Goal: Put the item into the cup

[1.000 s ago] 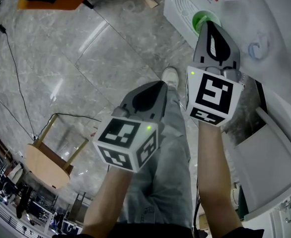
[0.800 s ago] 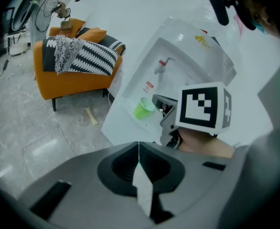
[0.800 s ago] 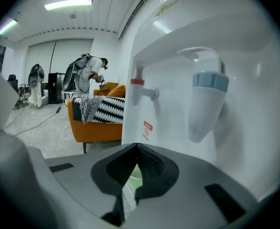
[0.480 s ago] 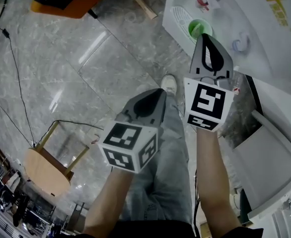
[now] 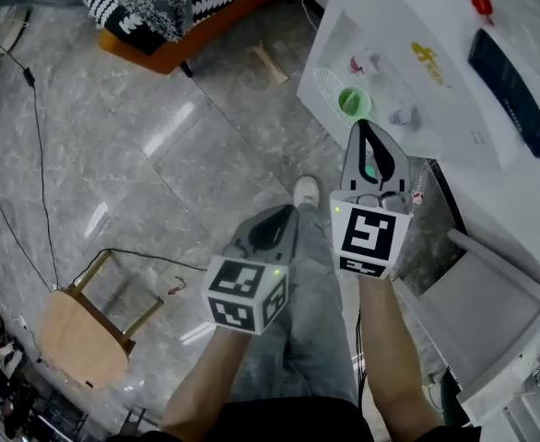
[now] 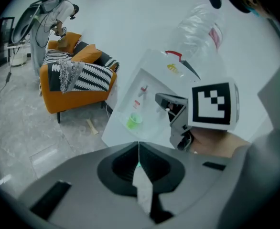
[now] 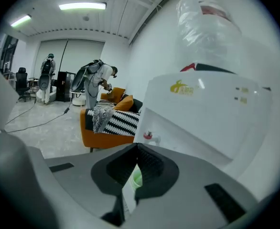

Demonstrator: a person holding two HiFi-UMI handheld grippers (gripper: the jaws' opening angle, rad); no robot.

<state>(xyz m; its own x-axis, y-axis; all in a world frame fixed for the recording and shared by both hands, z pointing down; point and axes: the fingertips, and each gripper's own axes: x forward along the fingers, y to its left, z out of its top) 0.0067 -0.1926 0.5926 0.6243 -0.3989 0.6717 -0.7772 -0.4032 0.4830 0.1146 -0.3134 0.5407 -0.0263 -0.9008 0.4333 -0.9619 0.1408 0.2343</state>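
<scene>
Right gripper [image 5: 366, 141]: jaws pressed together, nothing held, pointing at cup. Green cup [image 5: 353, 102] near, at its 12 o'clock, on tray of white dispenser [image 5: 408, 35]. Left gripper [image 5: 287, 215]: jaws together, empty, at right gripper's 7 o'clock, above floor [image 5: 113, 155].
</scene>
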